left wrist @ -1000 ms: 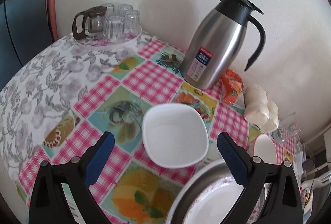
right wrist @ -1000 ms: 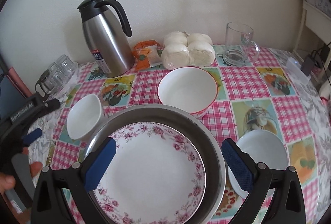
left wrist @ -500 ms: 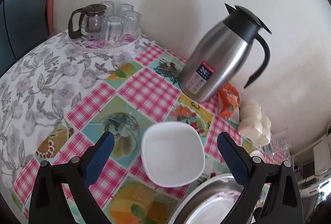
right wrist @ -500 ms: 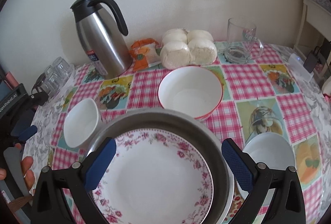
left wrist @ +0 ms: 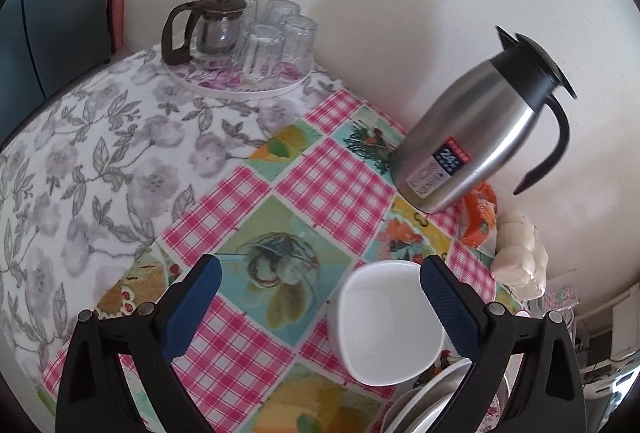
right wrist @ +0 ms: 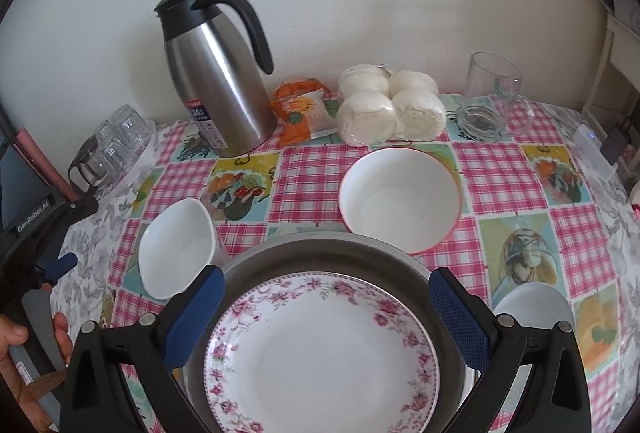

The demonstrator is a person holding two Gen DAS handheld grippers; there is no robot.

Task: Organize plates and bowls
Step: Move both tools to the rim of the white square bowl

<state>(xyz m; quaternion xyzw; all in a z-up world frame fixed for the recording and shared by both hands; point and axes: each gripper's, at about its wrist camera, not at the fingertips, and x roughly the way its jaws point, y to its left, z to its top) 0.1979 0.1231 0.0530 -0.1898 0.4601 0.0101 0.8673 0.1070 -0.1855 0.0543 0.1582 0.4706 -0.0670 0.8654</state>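
Note:
A floral-rimmed plate (right wrist: 320, 357) lies inside a steel basin (right wrist: 320, 247), and my right gripper (right wrist: 326, 309) hovers open over it. Behind the basin stands a white bowl with a red rim (right wrist: 400, 199). A small squarish white bowl (right wrist: 176, 249) sits to the basin's left; in the left wrist view this small bowl (left wrist: 384, 321) lies low, toward the right finger of my open left gripper (left wrist: 320, 303). Another white bowl (right wrist: 534, 303) shows at the right, partly hidden by my right finger. The basin's edge (left wrist: 436, 393) peeks in at the bottom.
A steel thermos jug (right wrist: 218, 73) stands at the back by the wall, with an orange packet (right wrist: 302, 111), wrapped white buns (right wrist: 390, 109) and a glass mug (right wrist: 494, 93) to its right. A tray of glasses and a small pot (left wrist: 240, 37) sits at the far left corner.
My left gripper has pulled back and swung left, so the small white bowl has slid from the middle toward the right finger. The right gripper has barely shifted over the plate.

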